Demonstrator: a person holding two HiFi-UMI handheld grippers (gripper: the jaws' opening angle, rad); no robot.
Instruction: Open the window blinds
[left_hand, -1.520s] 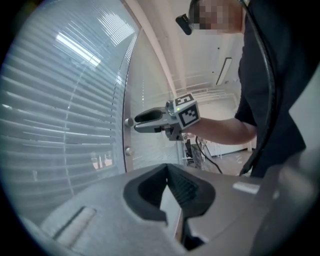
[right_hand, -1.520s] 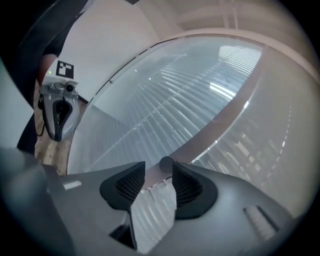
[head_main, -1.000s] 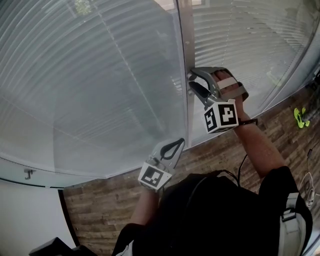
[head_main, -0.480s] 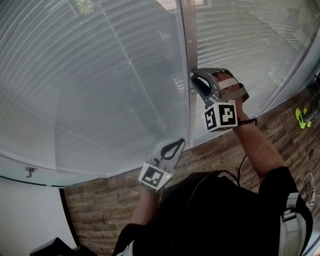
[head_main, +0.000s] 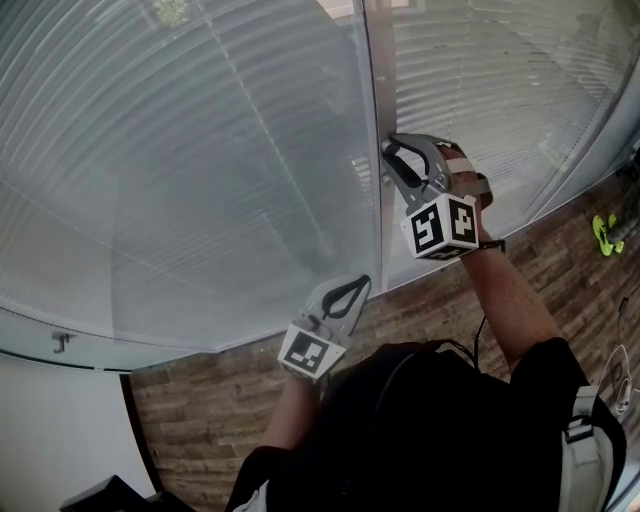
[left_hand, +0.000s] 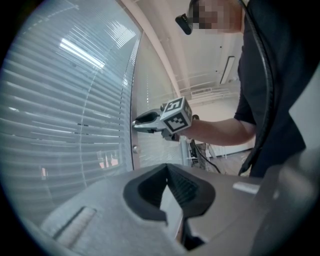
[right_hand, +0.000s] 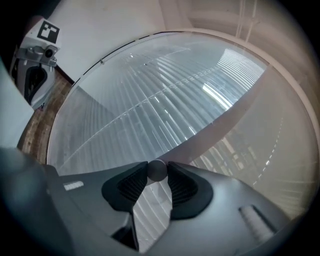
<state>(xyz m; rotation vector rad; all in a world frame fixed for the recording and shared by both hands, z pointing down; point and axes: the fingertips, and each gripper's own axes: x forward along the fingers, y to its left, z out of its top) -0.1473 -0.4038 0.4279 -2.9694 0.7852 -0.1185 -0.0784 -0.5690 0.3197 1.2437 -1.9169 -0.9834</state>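
Grey knob (right_hand: 157, 170): right gripper (head_main: 388, 165) just closed, clamped on it, rolled; left gripper (left_hand: 167, 172) jaws together, unmoved.

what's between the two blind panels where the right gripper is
A grey frame post, clear in the head view. The right gripper view shows a small round knob on it, pinched by the right gripper, whose jaws have just been closing.

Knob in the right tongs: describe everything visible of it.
The knob is a small, round, matte grey ball, smooth, perhaps metal. It stands out from the pale post that runs between the blinds. The right tongs have just closed on it: a dark ribbed pad presses each side, so only its rounded front shows between them. Its stem and mount are hidden.
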